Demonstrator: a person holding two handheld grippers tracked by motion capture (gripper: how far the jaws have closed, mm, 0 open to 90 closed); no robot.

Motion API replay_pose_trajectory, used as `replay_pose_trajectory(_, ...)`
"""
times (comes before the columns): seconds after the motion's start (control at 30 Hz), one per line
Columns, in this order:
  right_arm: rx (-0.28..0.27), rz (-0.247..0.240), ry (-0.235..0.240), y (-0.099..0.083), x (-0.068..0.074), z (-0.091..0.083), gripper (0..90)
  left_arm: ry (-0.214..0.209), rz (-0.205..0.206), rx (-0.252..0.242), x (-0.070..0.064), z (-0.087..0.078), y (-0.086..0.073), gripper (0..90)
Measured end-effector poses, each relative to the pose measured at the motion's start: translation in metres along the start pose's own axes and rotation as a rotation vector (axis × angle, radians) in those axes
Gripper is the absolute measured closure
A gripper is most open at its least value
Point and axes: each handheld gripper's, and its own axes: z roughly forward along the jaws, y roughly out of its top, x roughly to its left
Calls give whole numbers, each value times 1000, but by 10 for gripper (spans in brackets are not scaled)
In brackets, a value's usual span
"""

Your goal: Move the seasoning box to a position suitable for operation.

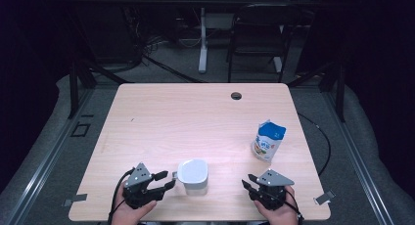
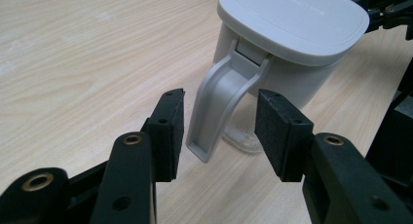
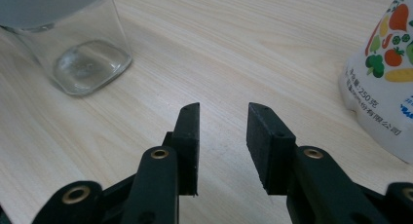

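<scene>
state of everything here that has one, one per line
jug: upright on the table, grey lid shut, clear base looks empty
jug handle: between the open jaws, not gripped
pouch: standing upright, its top looks opened
left gripper: open around the jug handle
right gripper: open, holding nothing

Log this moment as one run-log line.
left tool: open, astride jug handle | right tool: open, empty | pouch: upright, untouched
</scene>
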Motion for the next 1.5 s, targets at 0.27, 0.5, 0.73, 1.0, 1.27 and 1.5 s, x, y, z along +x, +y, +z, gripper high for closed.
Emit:
replay_pose_trajectory(0.27, 3, -17, 19, 10, 0, -5, 685, -3, -16, -4, 5, -7, 7, 612)
replay_pose_trajectory(0.5, -1, -16, 47, 22, 2, -7, 706, 7, -22, -22, 9, -13, 21, 640)
replay_pose_trajectory(0.73, 3, -24, 83, 36, 6, -4, 687, -16, -14, -34, 7, -16, 38, 658)
replay_pose_trajectory(1.0, -3, -30, 114, 53, 12, 3, 688, -27, 23, -17, 0, -12, 51, 672)
replay_pose_trajectory(1.27, -15, -18, 135, 64, 18, 7, 715, -33, 44, -11, -3, -11, 63, 743)
replay_pose_trajectory(1.5, -20, -38, 141, 71, 25, 13, 716, -29, 52, 14, -6, -6, 67, 814)
